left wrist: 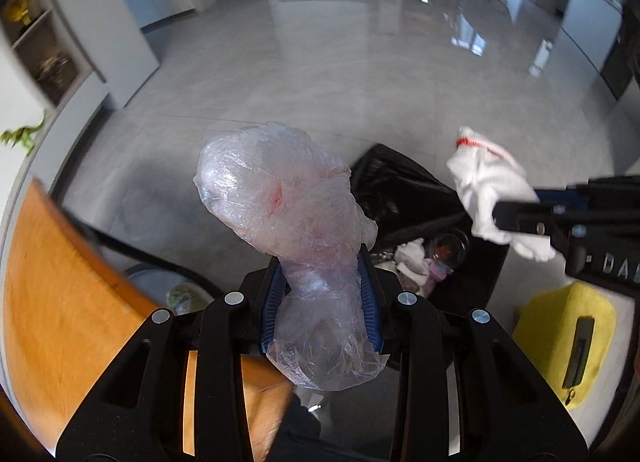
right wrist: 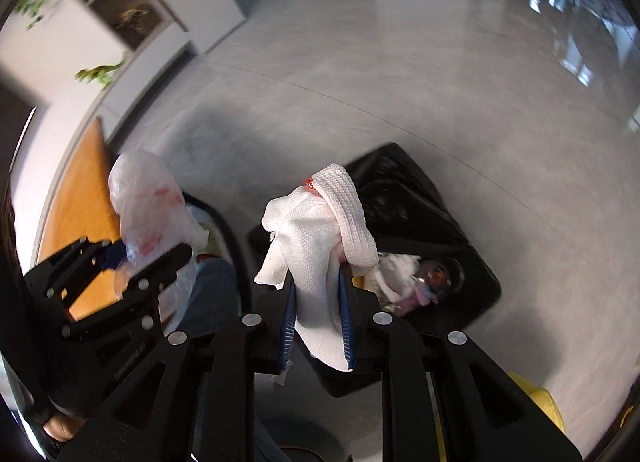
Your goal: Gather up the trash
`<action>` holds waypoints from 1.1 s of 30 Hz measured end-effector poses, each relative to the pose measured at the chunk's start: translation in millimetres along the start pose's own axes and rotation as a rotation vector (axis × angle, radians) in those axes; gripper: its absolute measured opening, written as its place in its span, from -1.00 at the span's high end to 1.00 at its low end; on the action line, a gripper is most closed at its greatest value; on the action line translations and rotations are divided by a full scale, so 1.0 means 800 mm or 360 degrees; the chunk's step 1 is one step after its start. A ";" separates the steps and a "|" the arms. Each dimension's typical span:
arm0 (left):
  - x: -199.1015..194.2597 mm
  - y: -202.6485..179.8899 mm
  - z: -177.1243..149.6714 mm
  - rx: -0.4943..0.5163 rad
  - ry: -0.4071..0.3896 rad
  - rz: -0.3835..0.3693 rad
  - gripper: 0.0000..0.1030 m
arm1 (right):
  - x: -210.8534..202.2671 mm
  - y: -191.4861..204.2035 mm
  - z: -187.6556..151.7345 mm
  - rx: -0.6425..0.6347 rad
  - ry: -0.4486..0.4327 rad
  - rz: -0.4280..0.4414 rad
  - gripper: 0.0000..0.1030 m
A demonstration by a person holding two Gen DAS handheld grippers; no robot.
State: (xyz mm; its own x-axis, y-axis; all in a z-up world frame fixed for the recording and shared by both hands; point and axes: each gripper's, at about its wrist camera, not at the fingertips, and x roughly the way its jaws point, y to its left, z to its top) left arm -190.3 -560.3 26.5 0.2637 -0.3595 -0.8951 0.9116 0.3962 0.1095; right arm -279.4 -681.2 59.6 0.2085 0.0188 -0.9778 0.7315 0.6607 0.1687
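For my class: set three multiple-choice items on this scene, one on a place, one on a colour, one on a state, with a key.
1. Where does the black bag stand? A on the floor; B on a table; C on a shelf.
2. What colour is the towel between the right tongs? A yellow; B white; C blue.
3. What state are the left tongs in? A wide open and empty; B shut on a can; C shut on clear plastic.
Key: A, grey floor shows all around it; B, it is plainly white; C, they pinch its neck.

Home: shelving (right wrist: 120, 2), toy dinosaur (right wrist: 98, 72)
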 end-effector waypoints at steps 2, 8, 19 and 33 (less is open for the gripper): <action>0.017 -0.016 0.008 0.0062 0.0036 -0.0027 -0.02 | 0.009 -0.013 0.011 0.0068 0.0023 -0.0104 -0.45; 0.018 -0.045 0.019 0.0146 -0.0083 0.0108 -0.88 | 0.005 -0.036 0.014 0.0194 -0.0046 -0.0105 -0.46; 0.002 -0.028 0.002 0.0026 -0.0078 0.0059 -0.88 | 0.000 -0.015 0.017 0.0113 -0.0063 -0.0047 -0.46; -0.029 0.008 -0.028 -0.0065 -0.0104 0.0044 -0.88 | -0.017 0.043 0.010 -0.0023 -0.0157 -0.0027 -0.54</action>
State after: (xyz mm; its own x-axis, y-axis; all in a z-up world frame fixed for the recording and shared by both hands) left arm -197.6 -530.3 38.1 0.3098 -0.4020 -0.8617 0.8906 0.4401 0.1149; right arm -251.6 -664.9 79.6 0.2592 -0.0660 -0.9636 0.7261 0.6712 0.1494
